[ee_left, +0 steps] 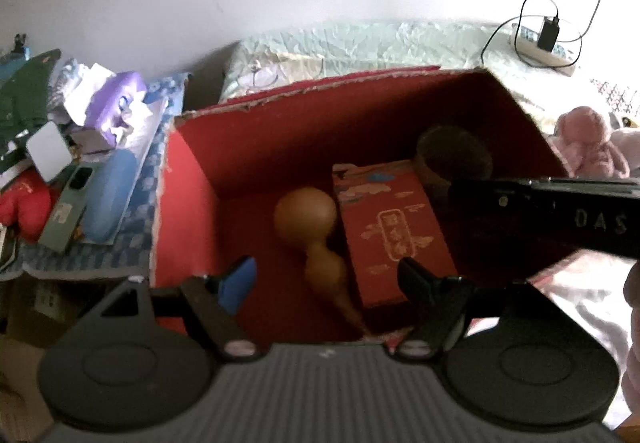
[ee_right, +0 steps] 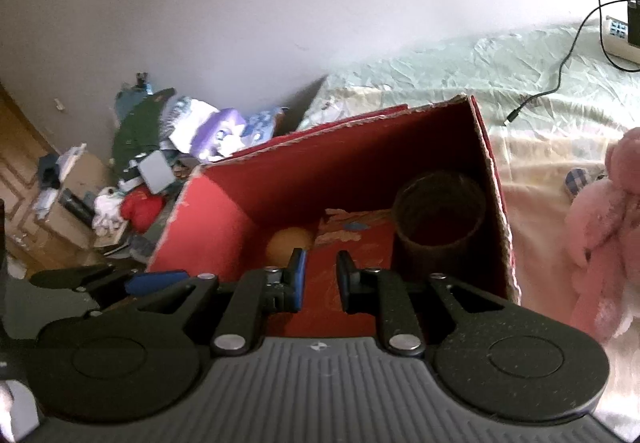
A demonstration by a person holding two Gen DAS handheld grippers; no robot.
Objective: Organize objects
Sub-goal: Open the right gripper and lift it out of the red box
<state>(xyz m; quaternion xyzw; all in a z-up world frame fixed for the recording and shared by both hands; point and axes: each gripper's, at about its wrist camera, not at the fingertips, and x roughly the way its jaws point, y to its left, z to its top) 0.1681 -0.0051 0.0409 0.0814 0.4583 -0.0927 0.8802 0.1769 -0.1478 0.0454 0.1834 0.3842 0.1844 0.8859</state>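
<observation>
Gourd [ee_left: 308,219], red packet [ee_left: 394,231], dark cup [ee_left: 452,159] inside red box [ee_left: 280,131].

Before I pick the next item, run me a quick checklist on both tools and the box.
1. Left tool empty, fingers wide apart: ok.
2. Right tool empty, narrow gap, nothing between the fingers: ok.
3. Gourd lying inside the red box: ok.
4. Red packet flat beside the gourd: ok.
5. Dark cup upright in the far right corner: ok.
6. Free floor space left in the box: cannot tell, tools hide the near part.
</observation>
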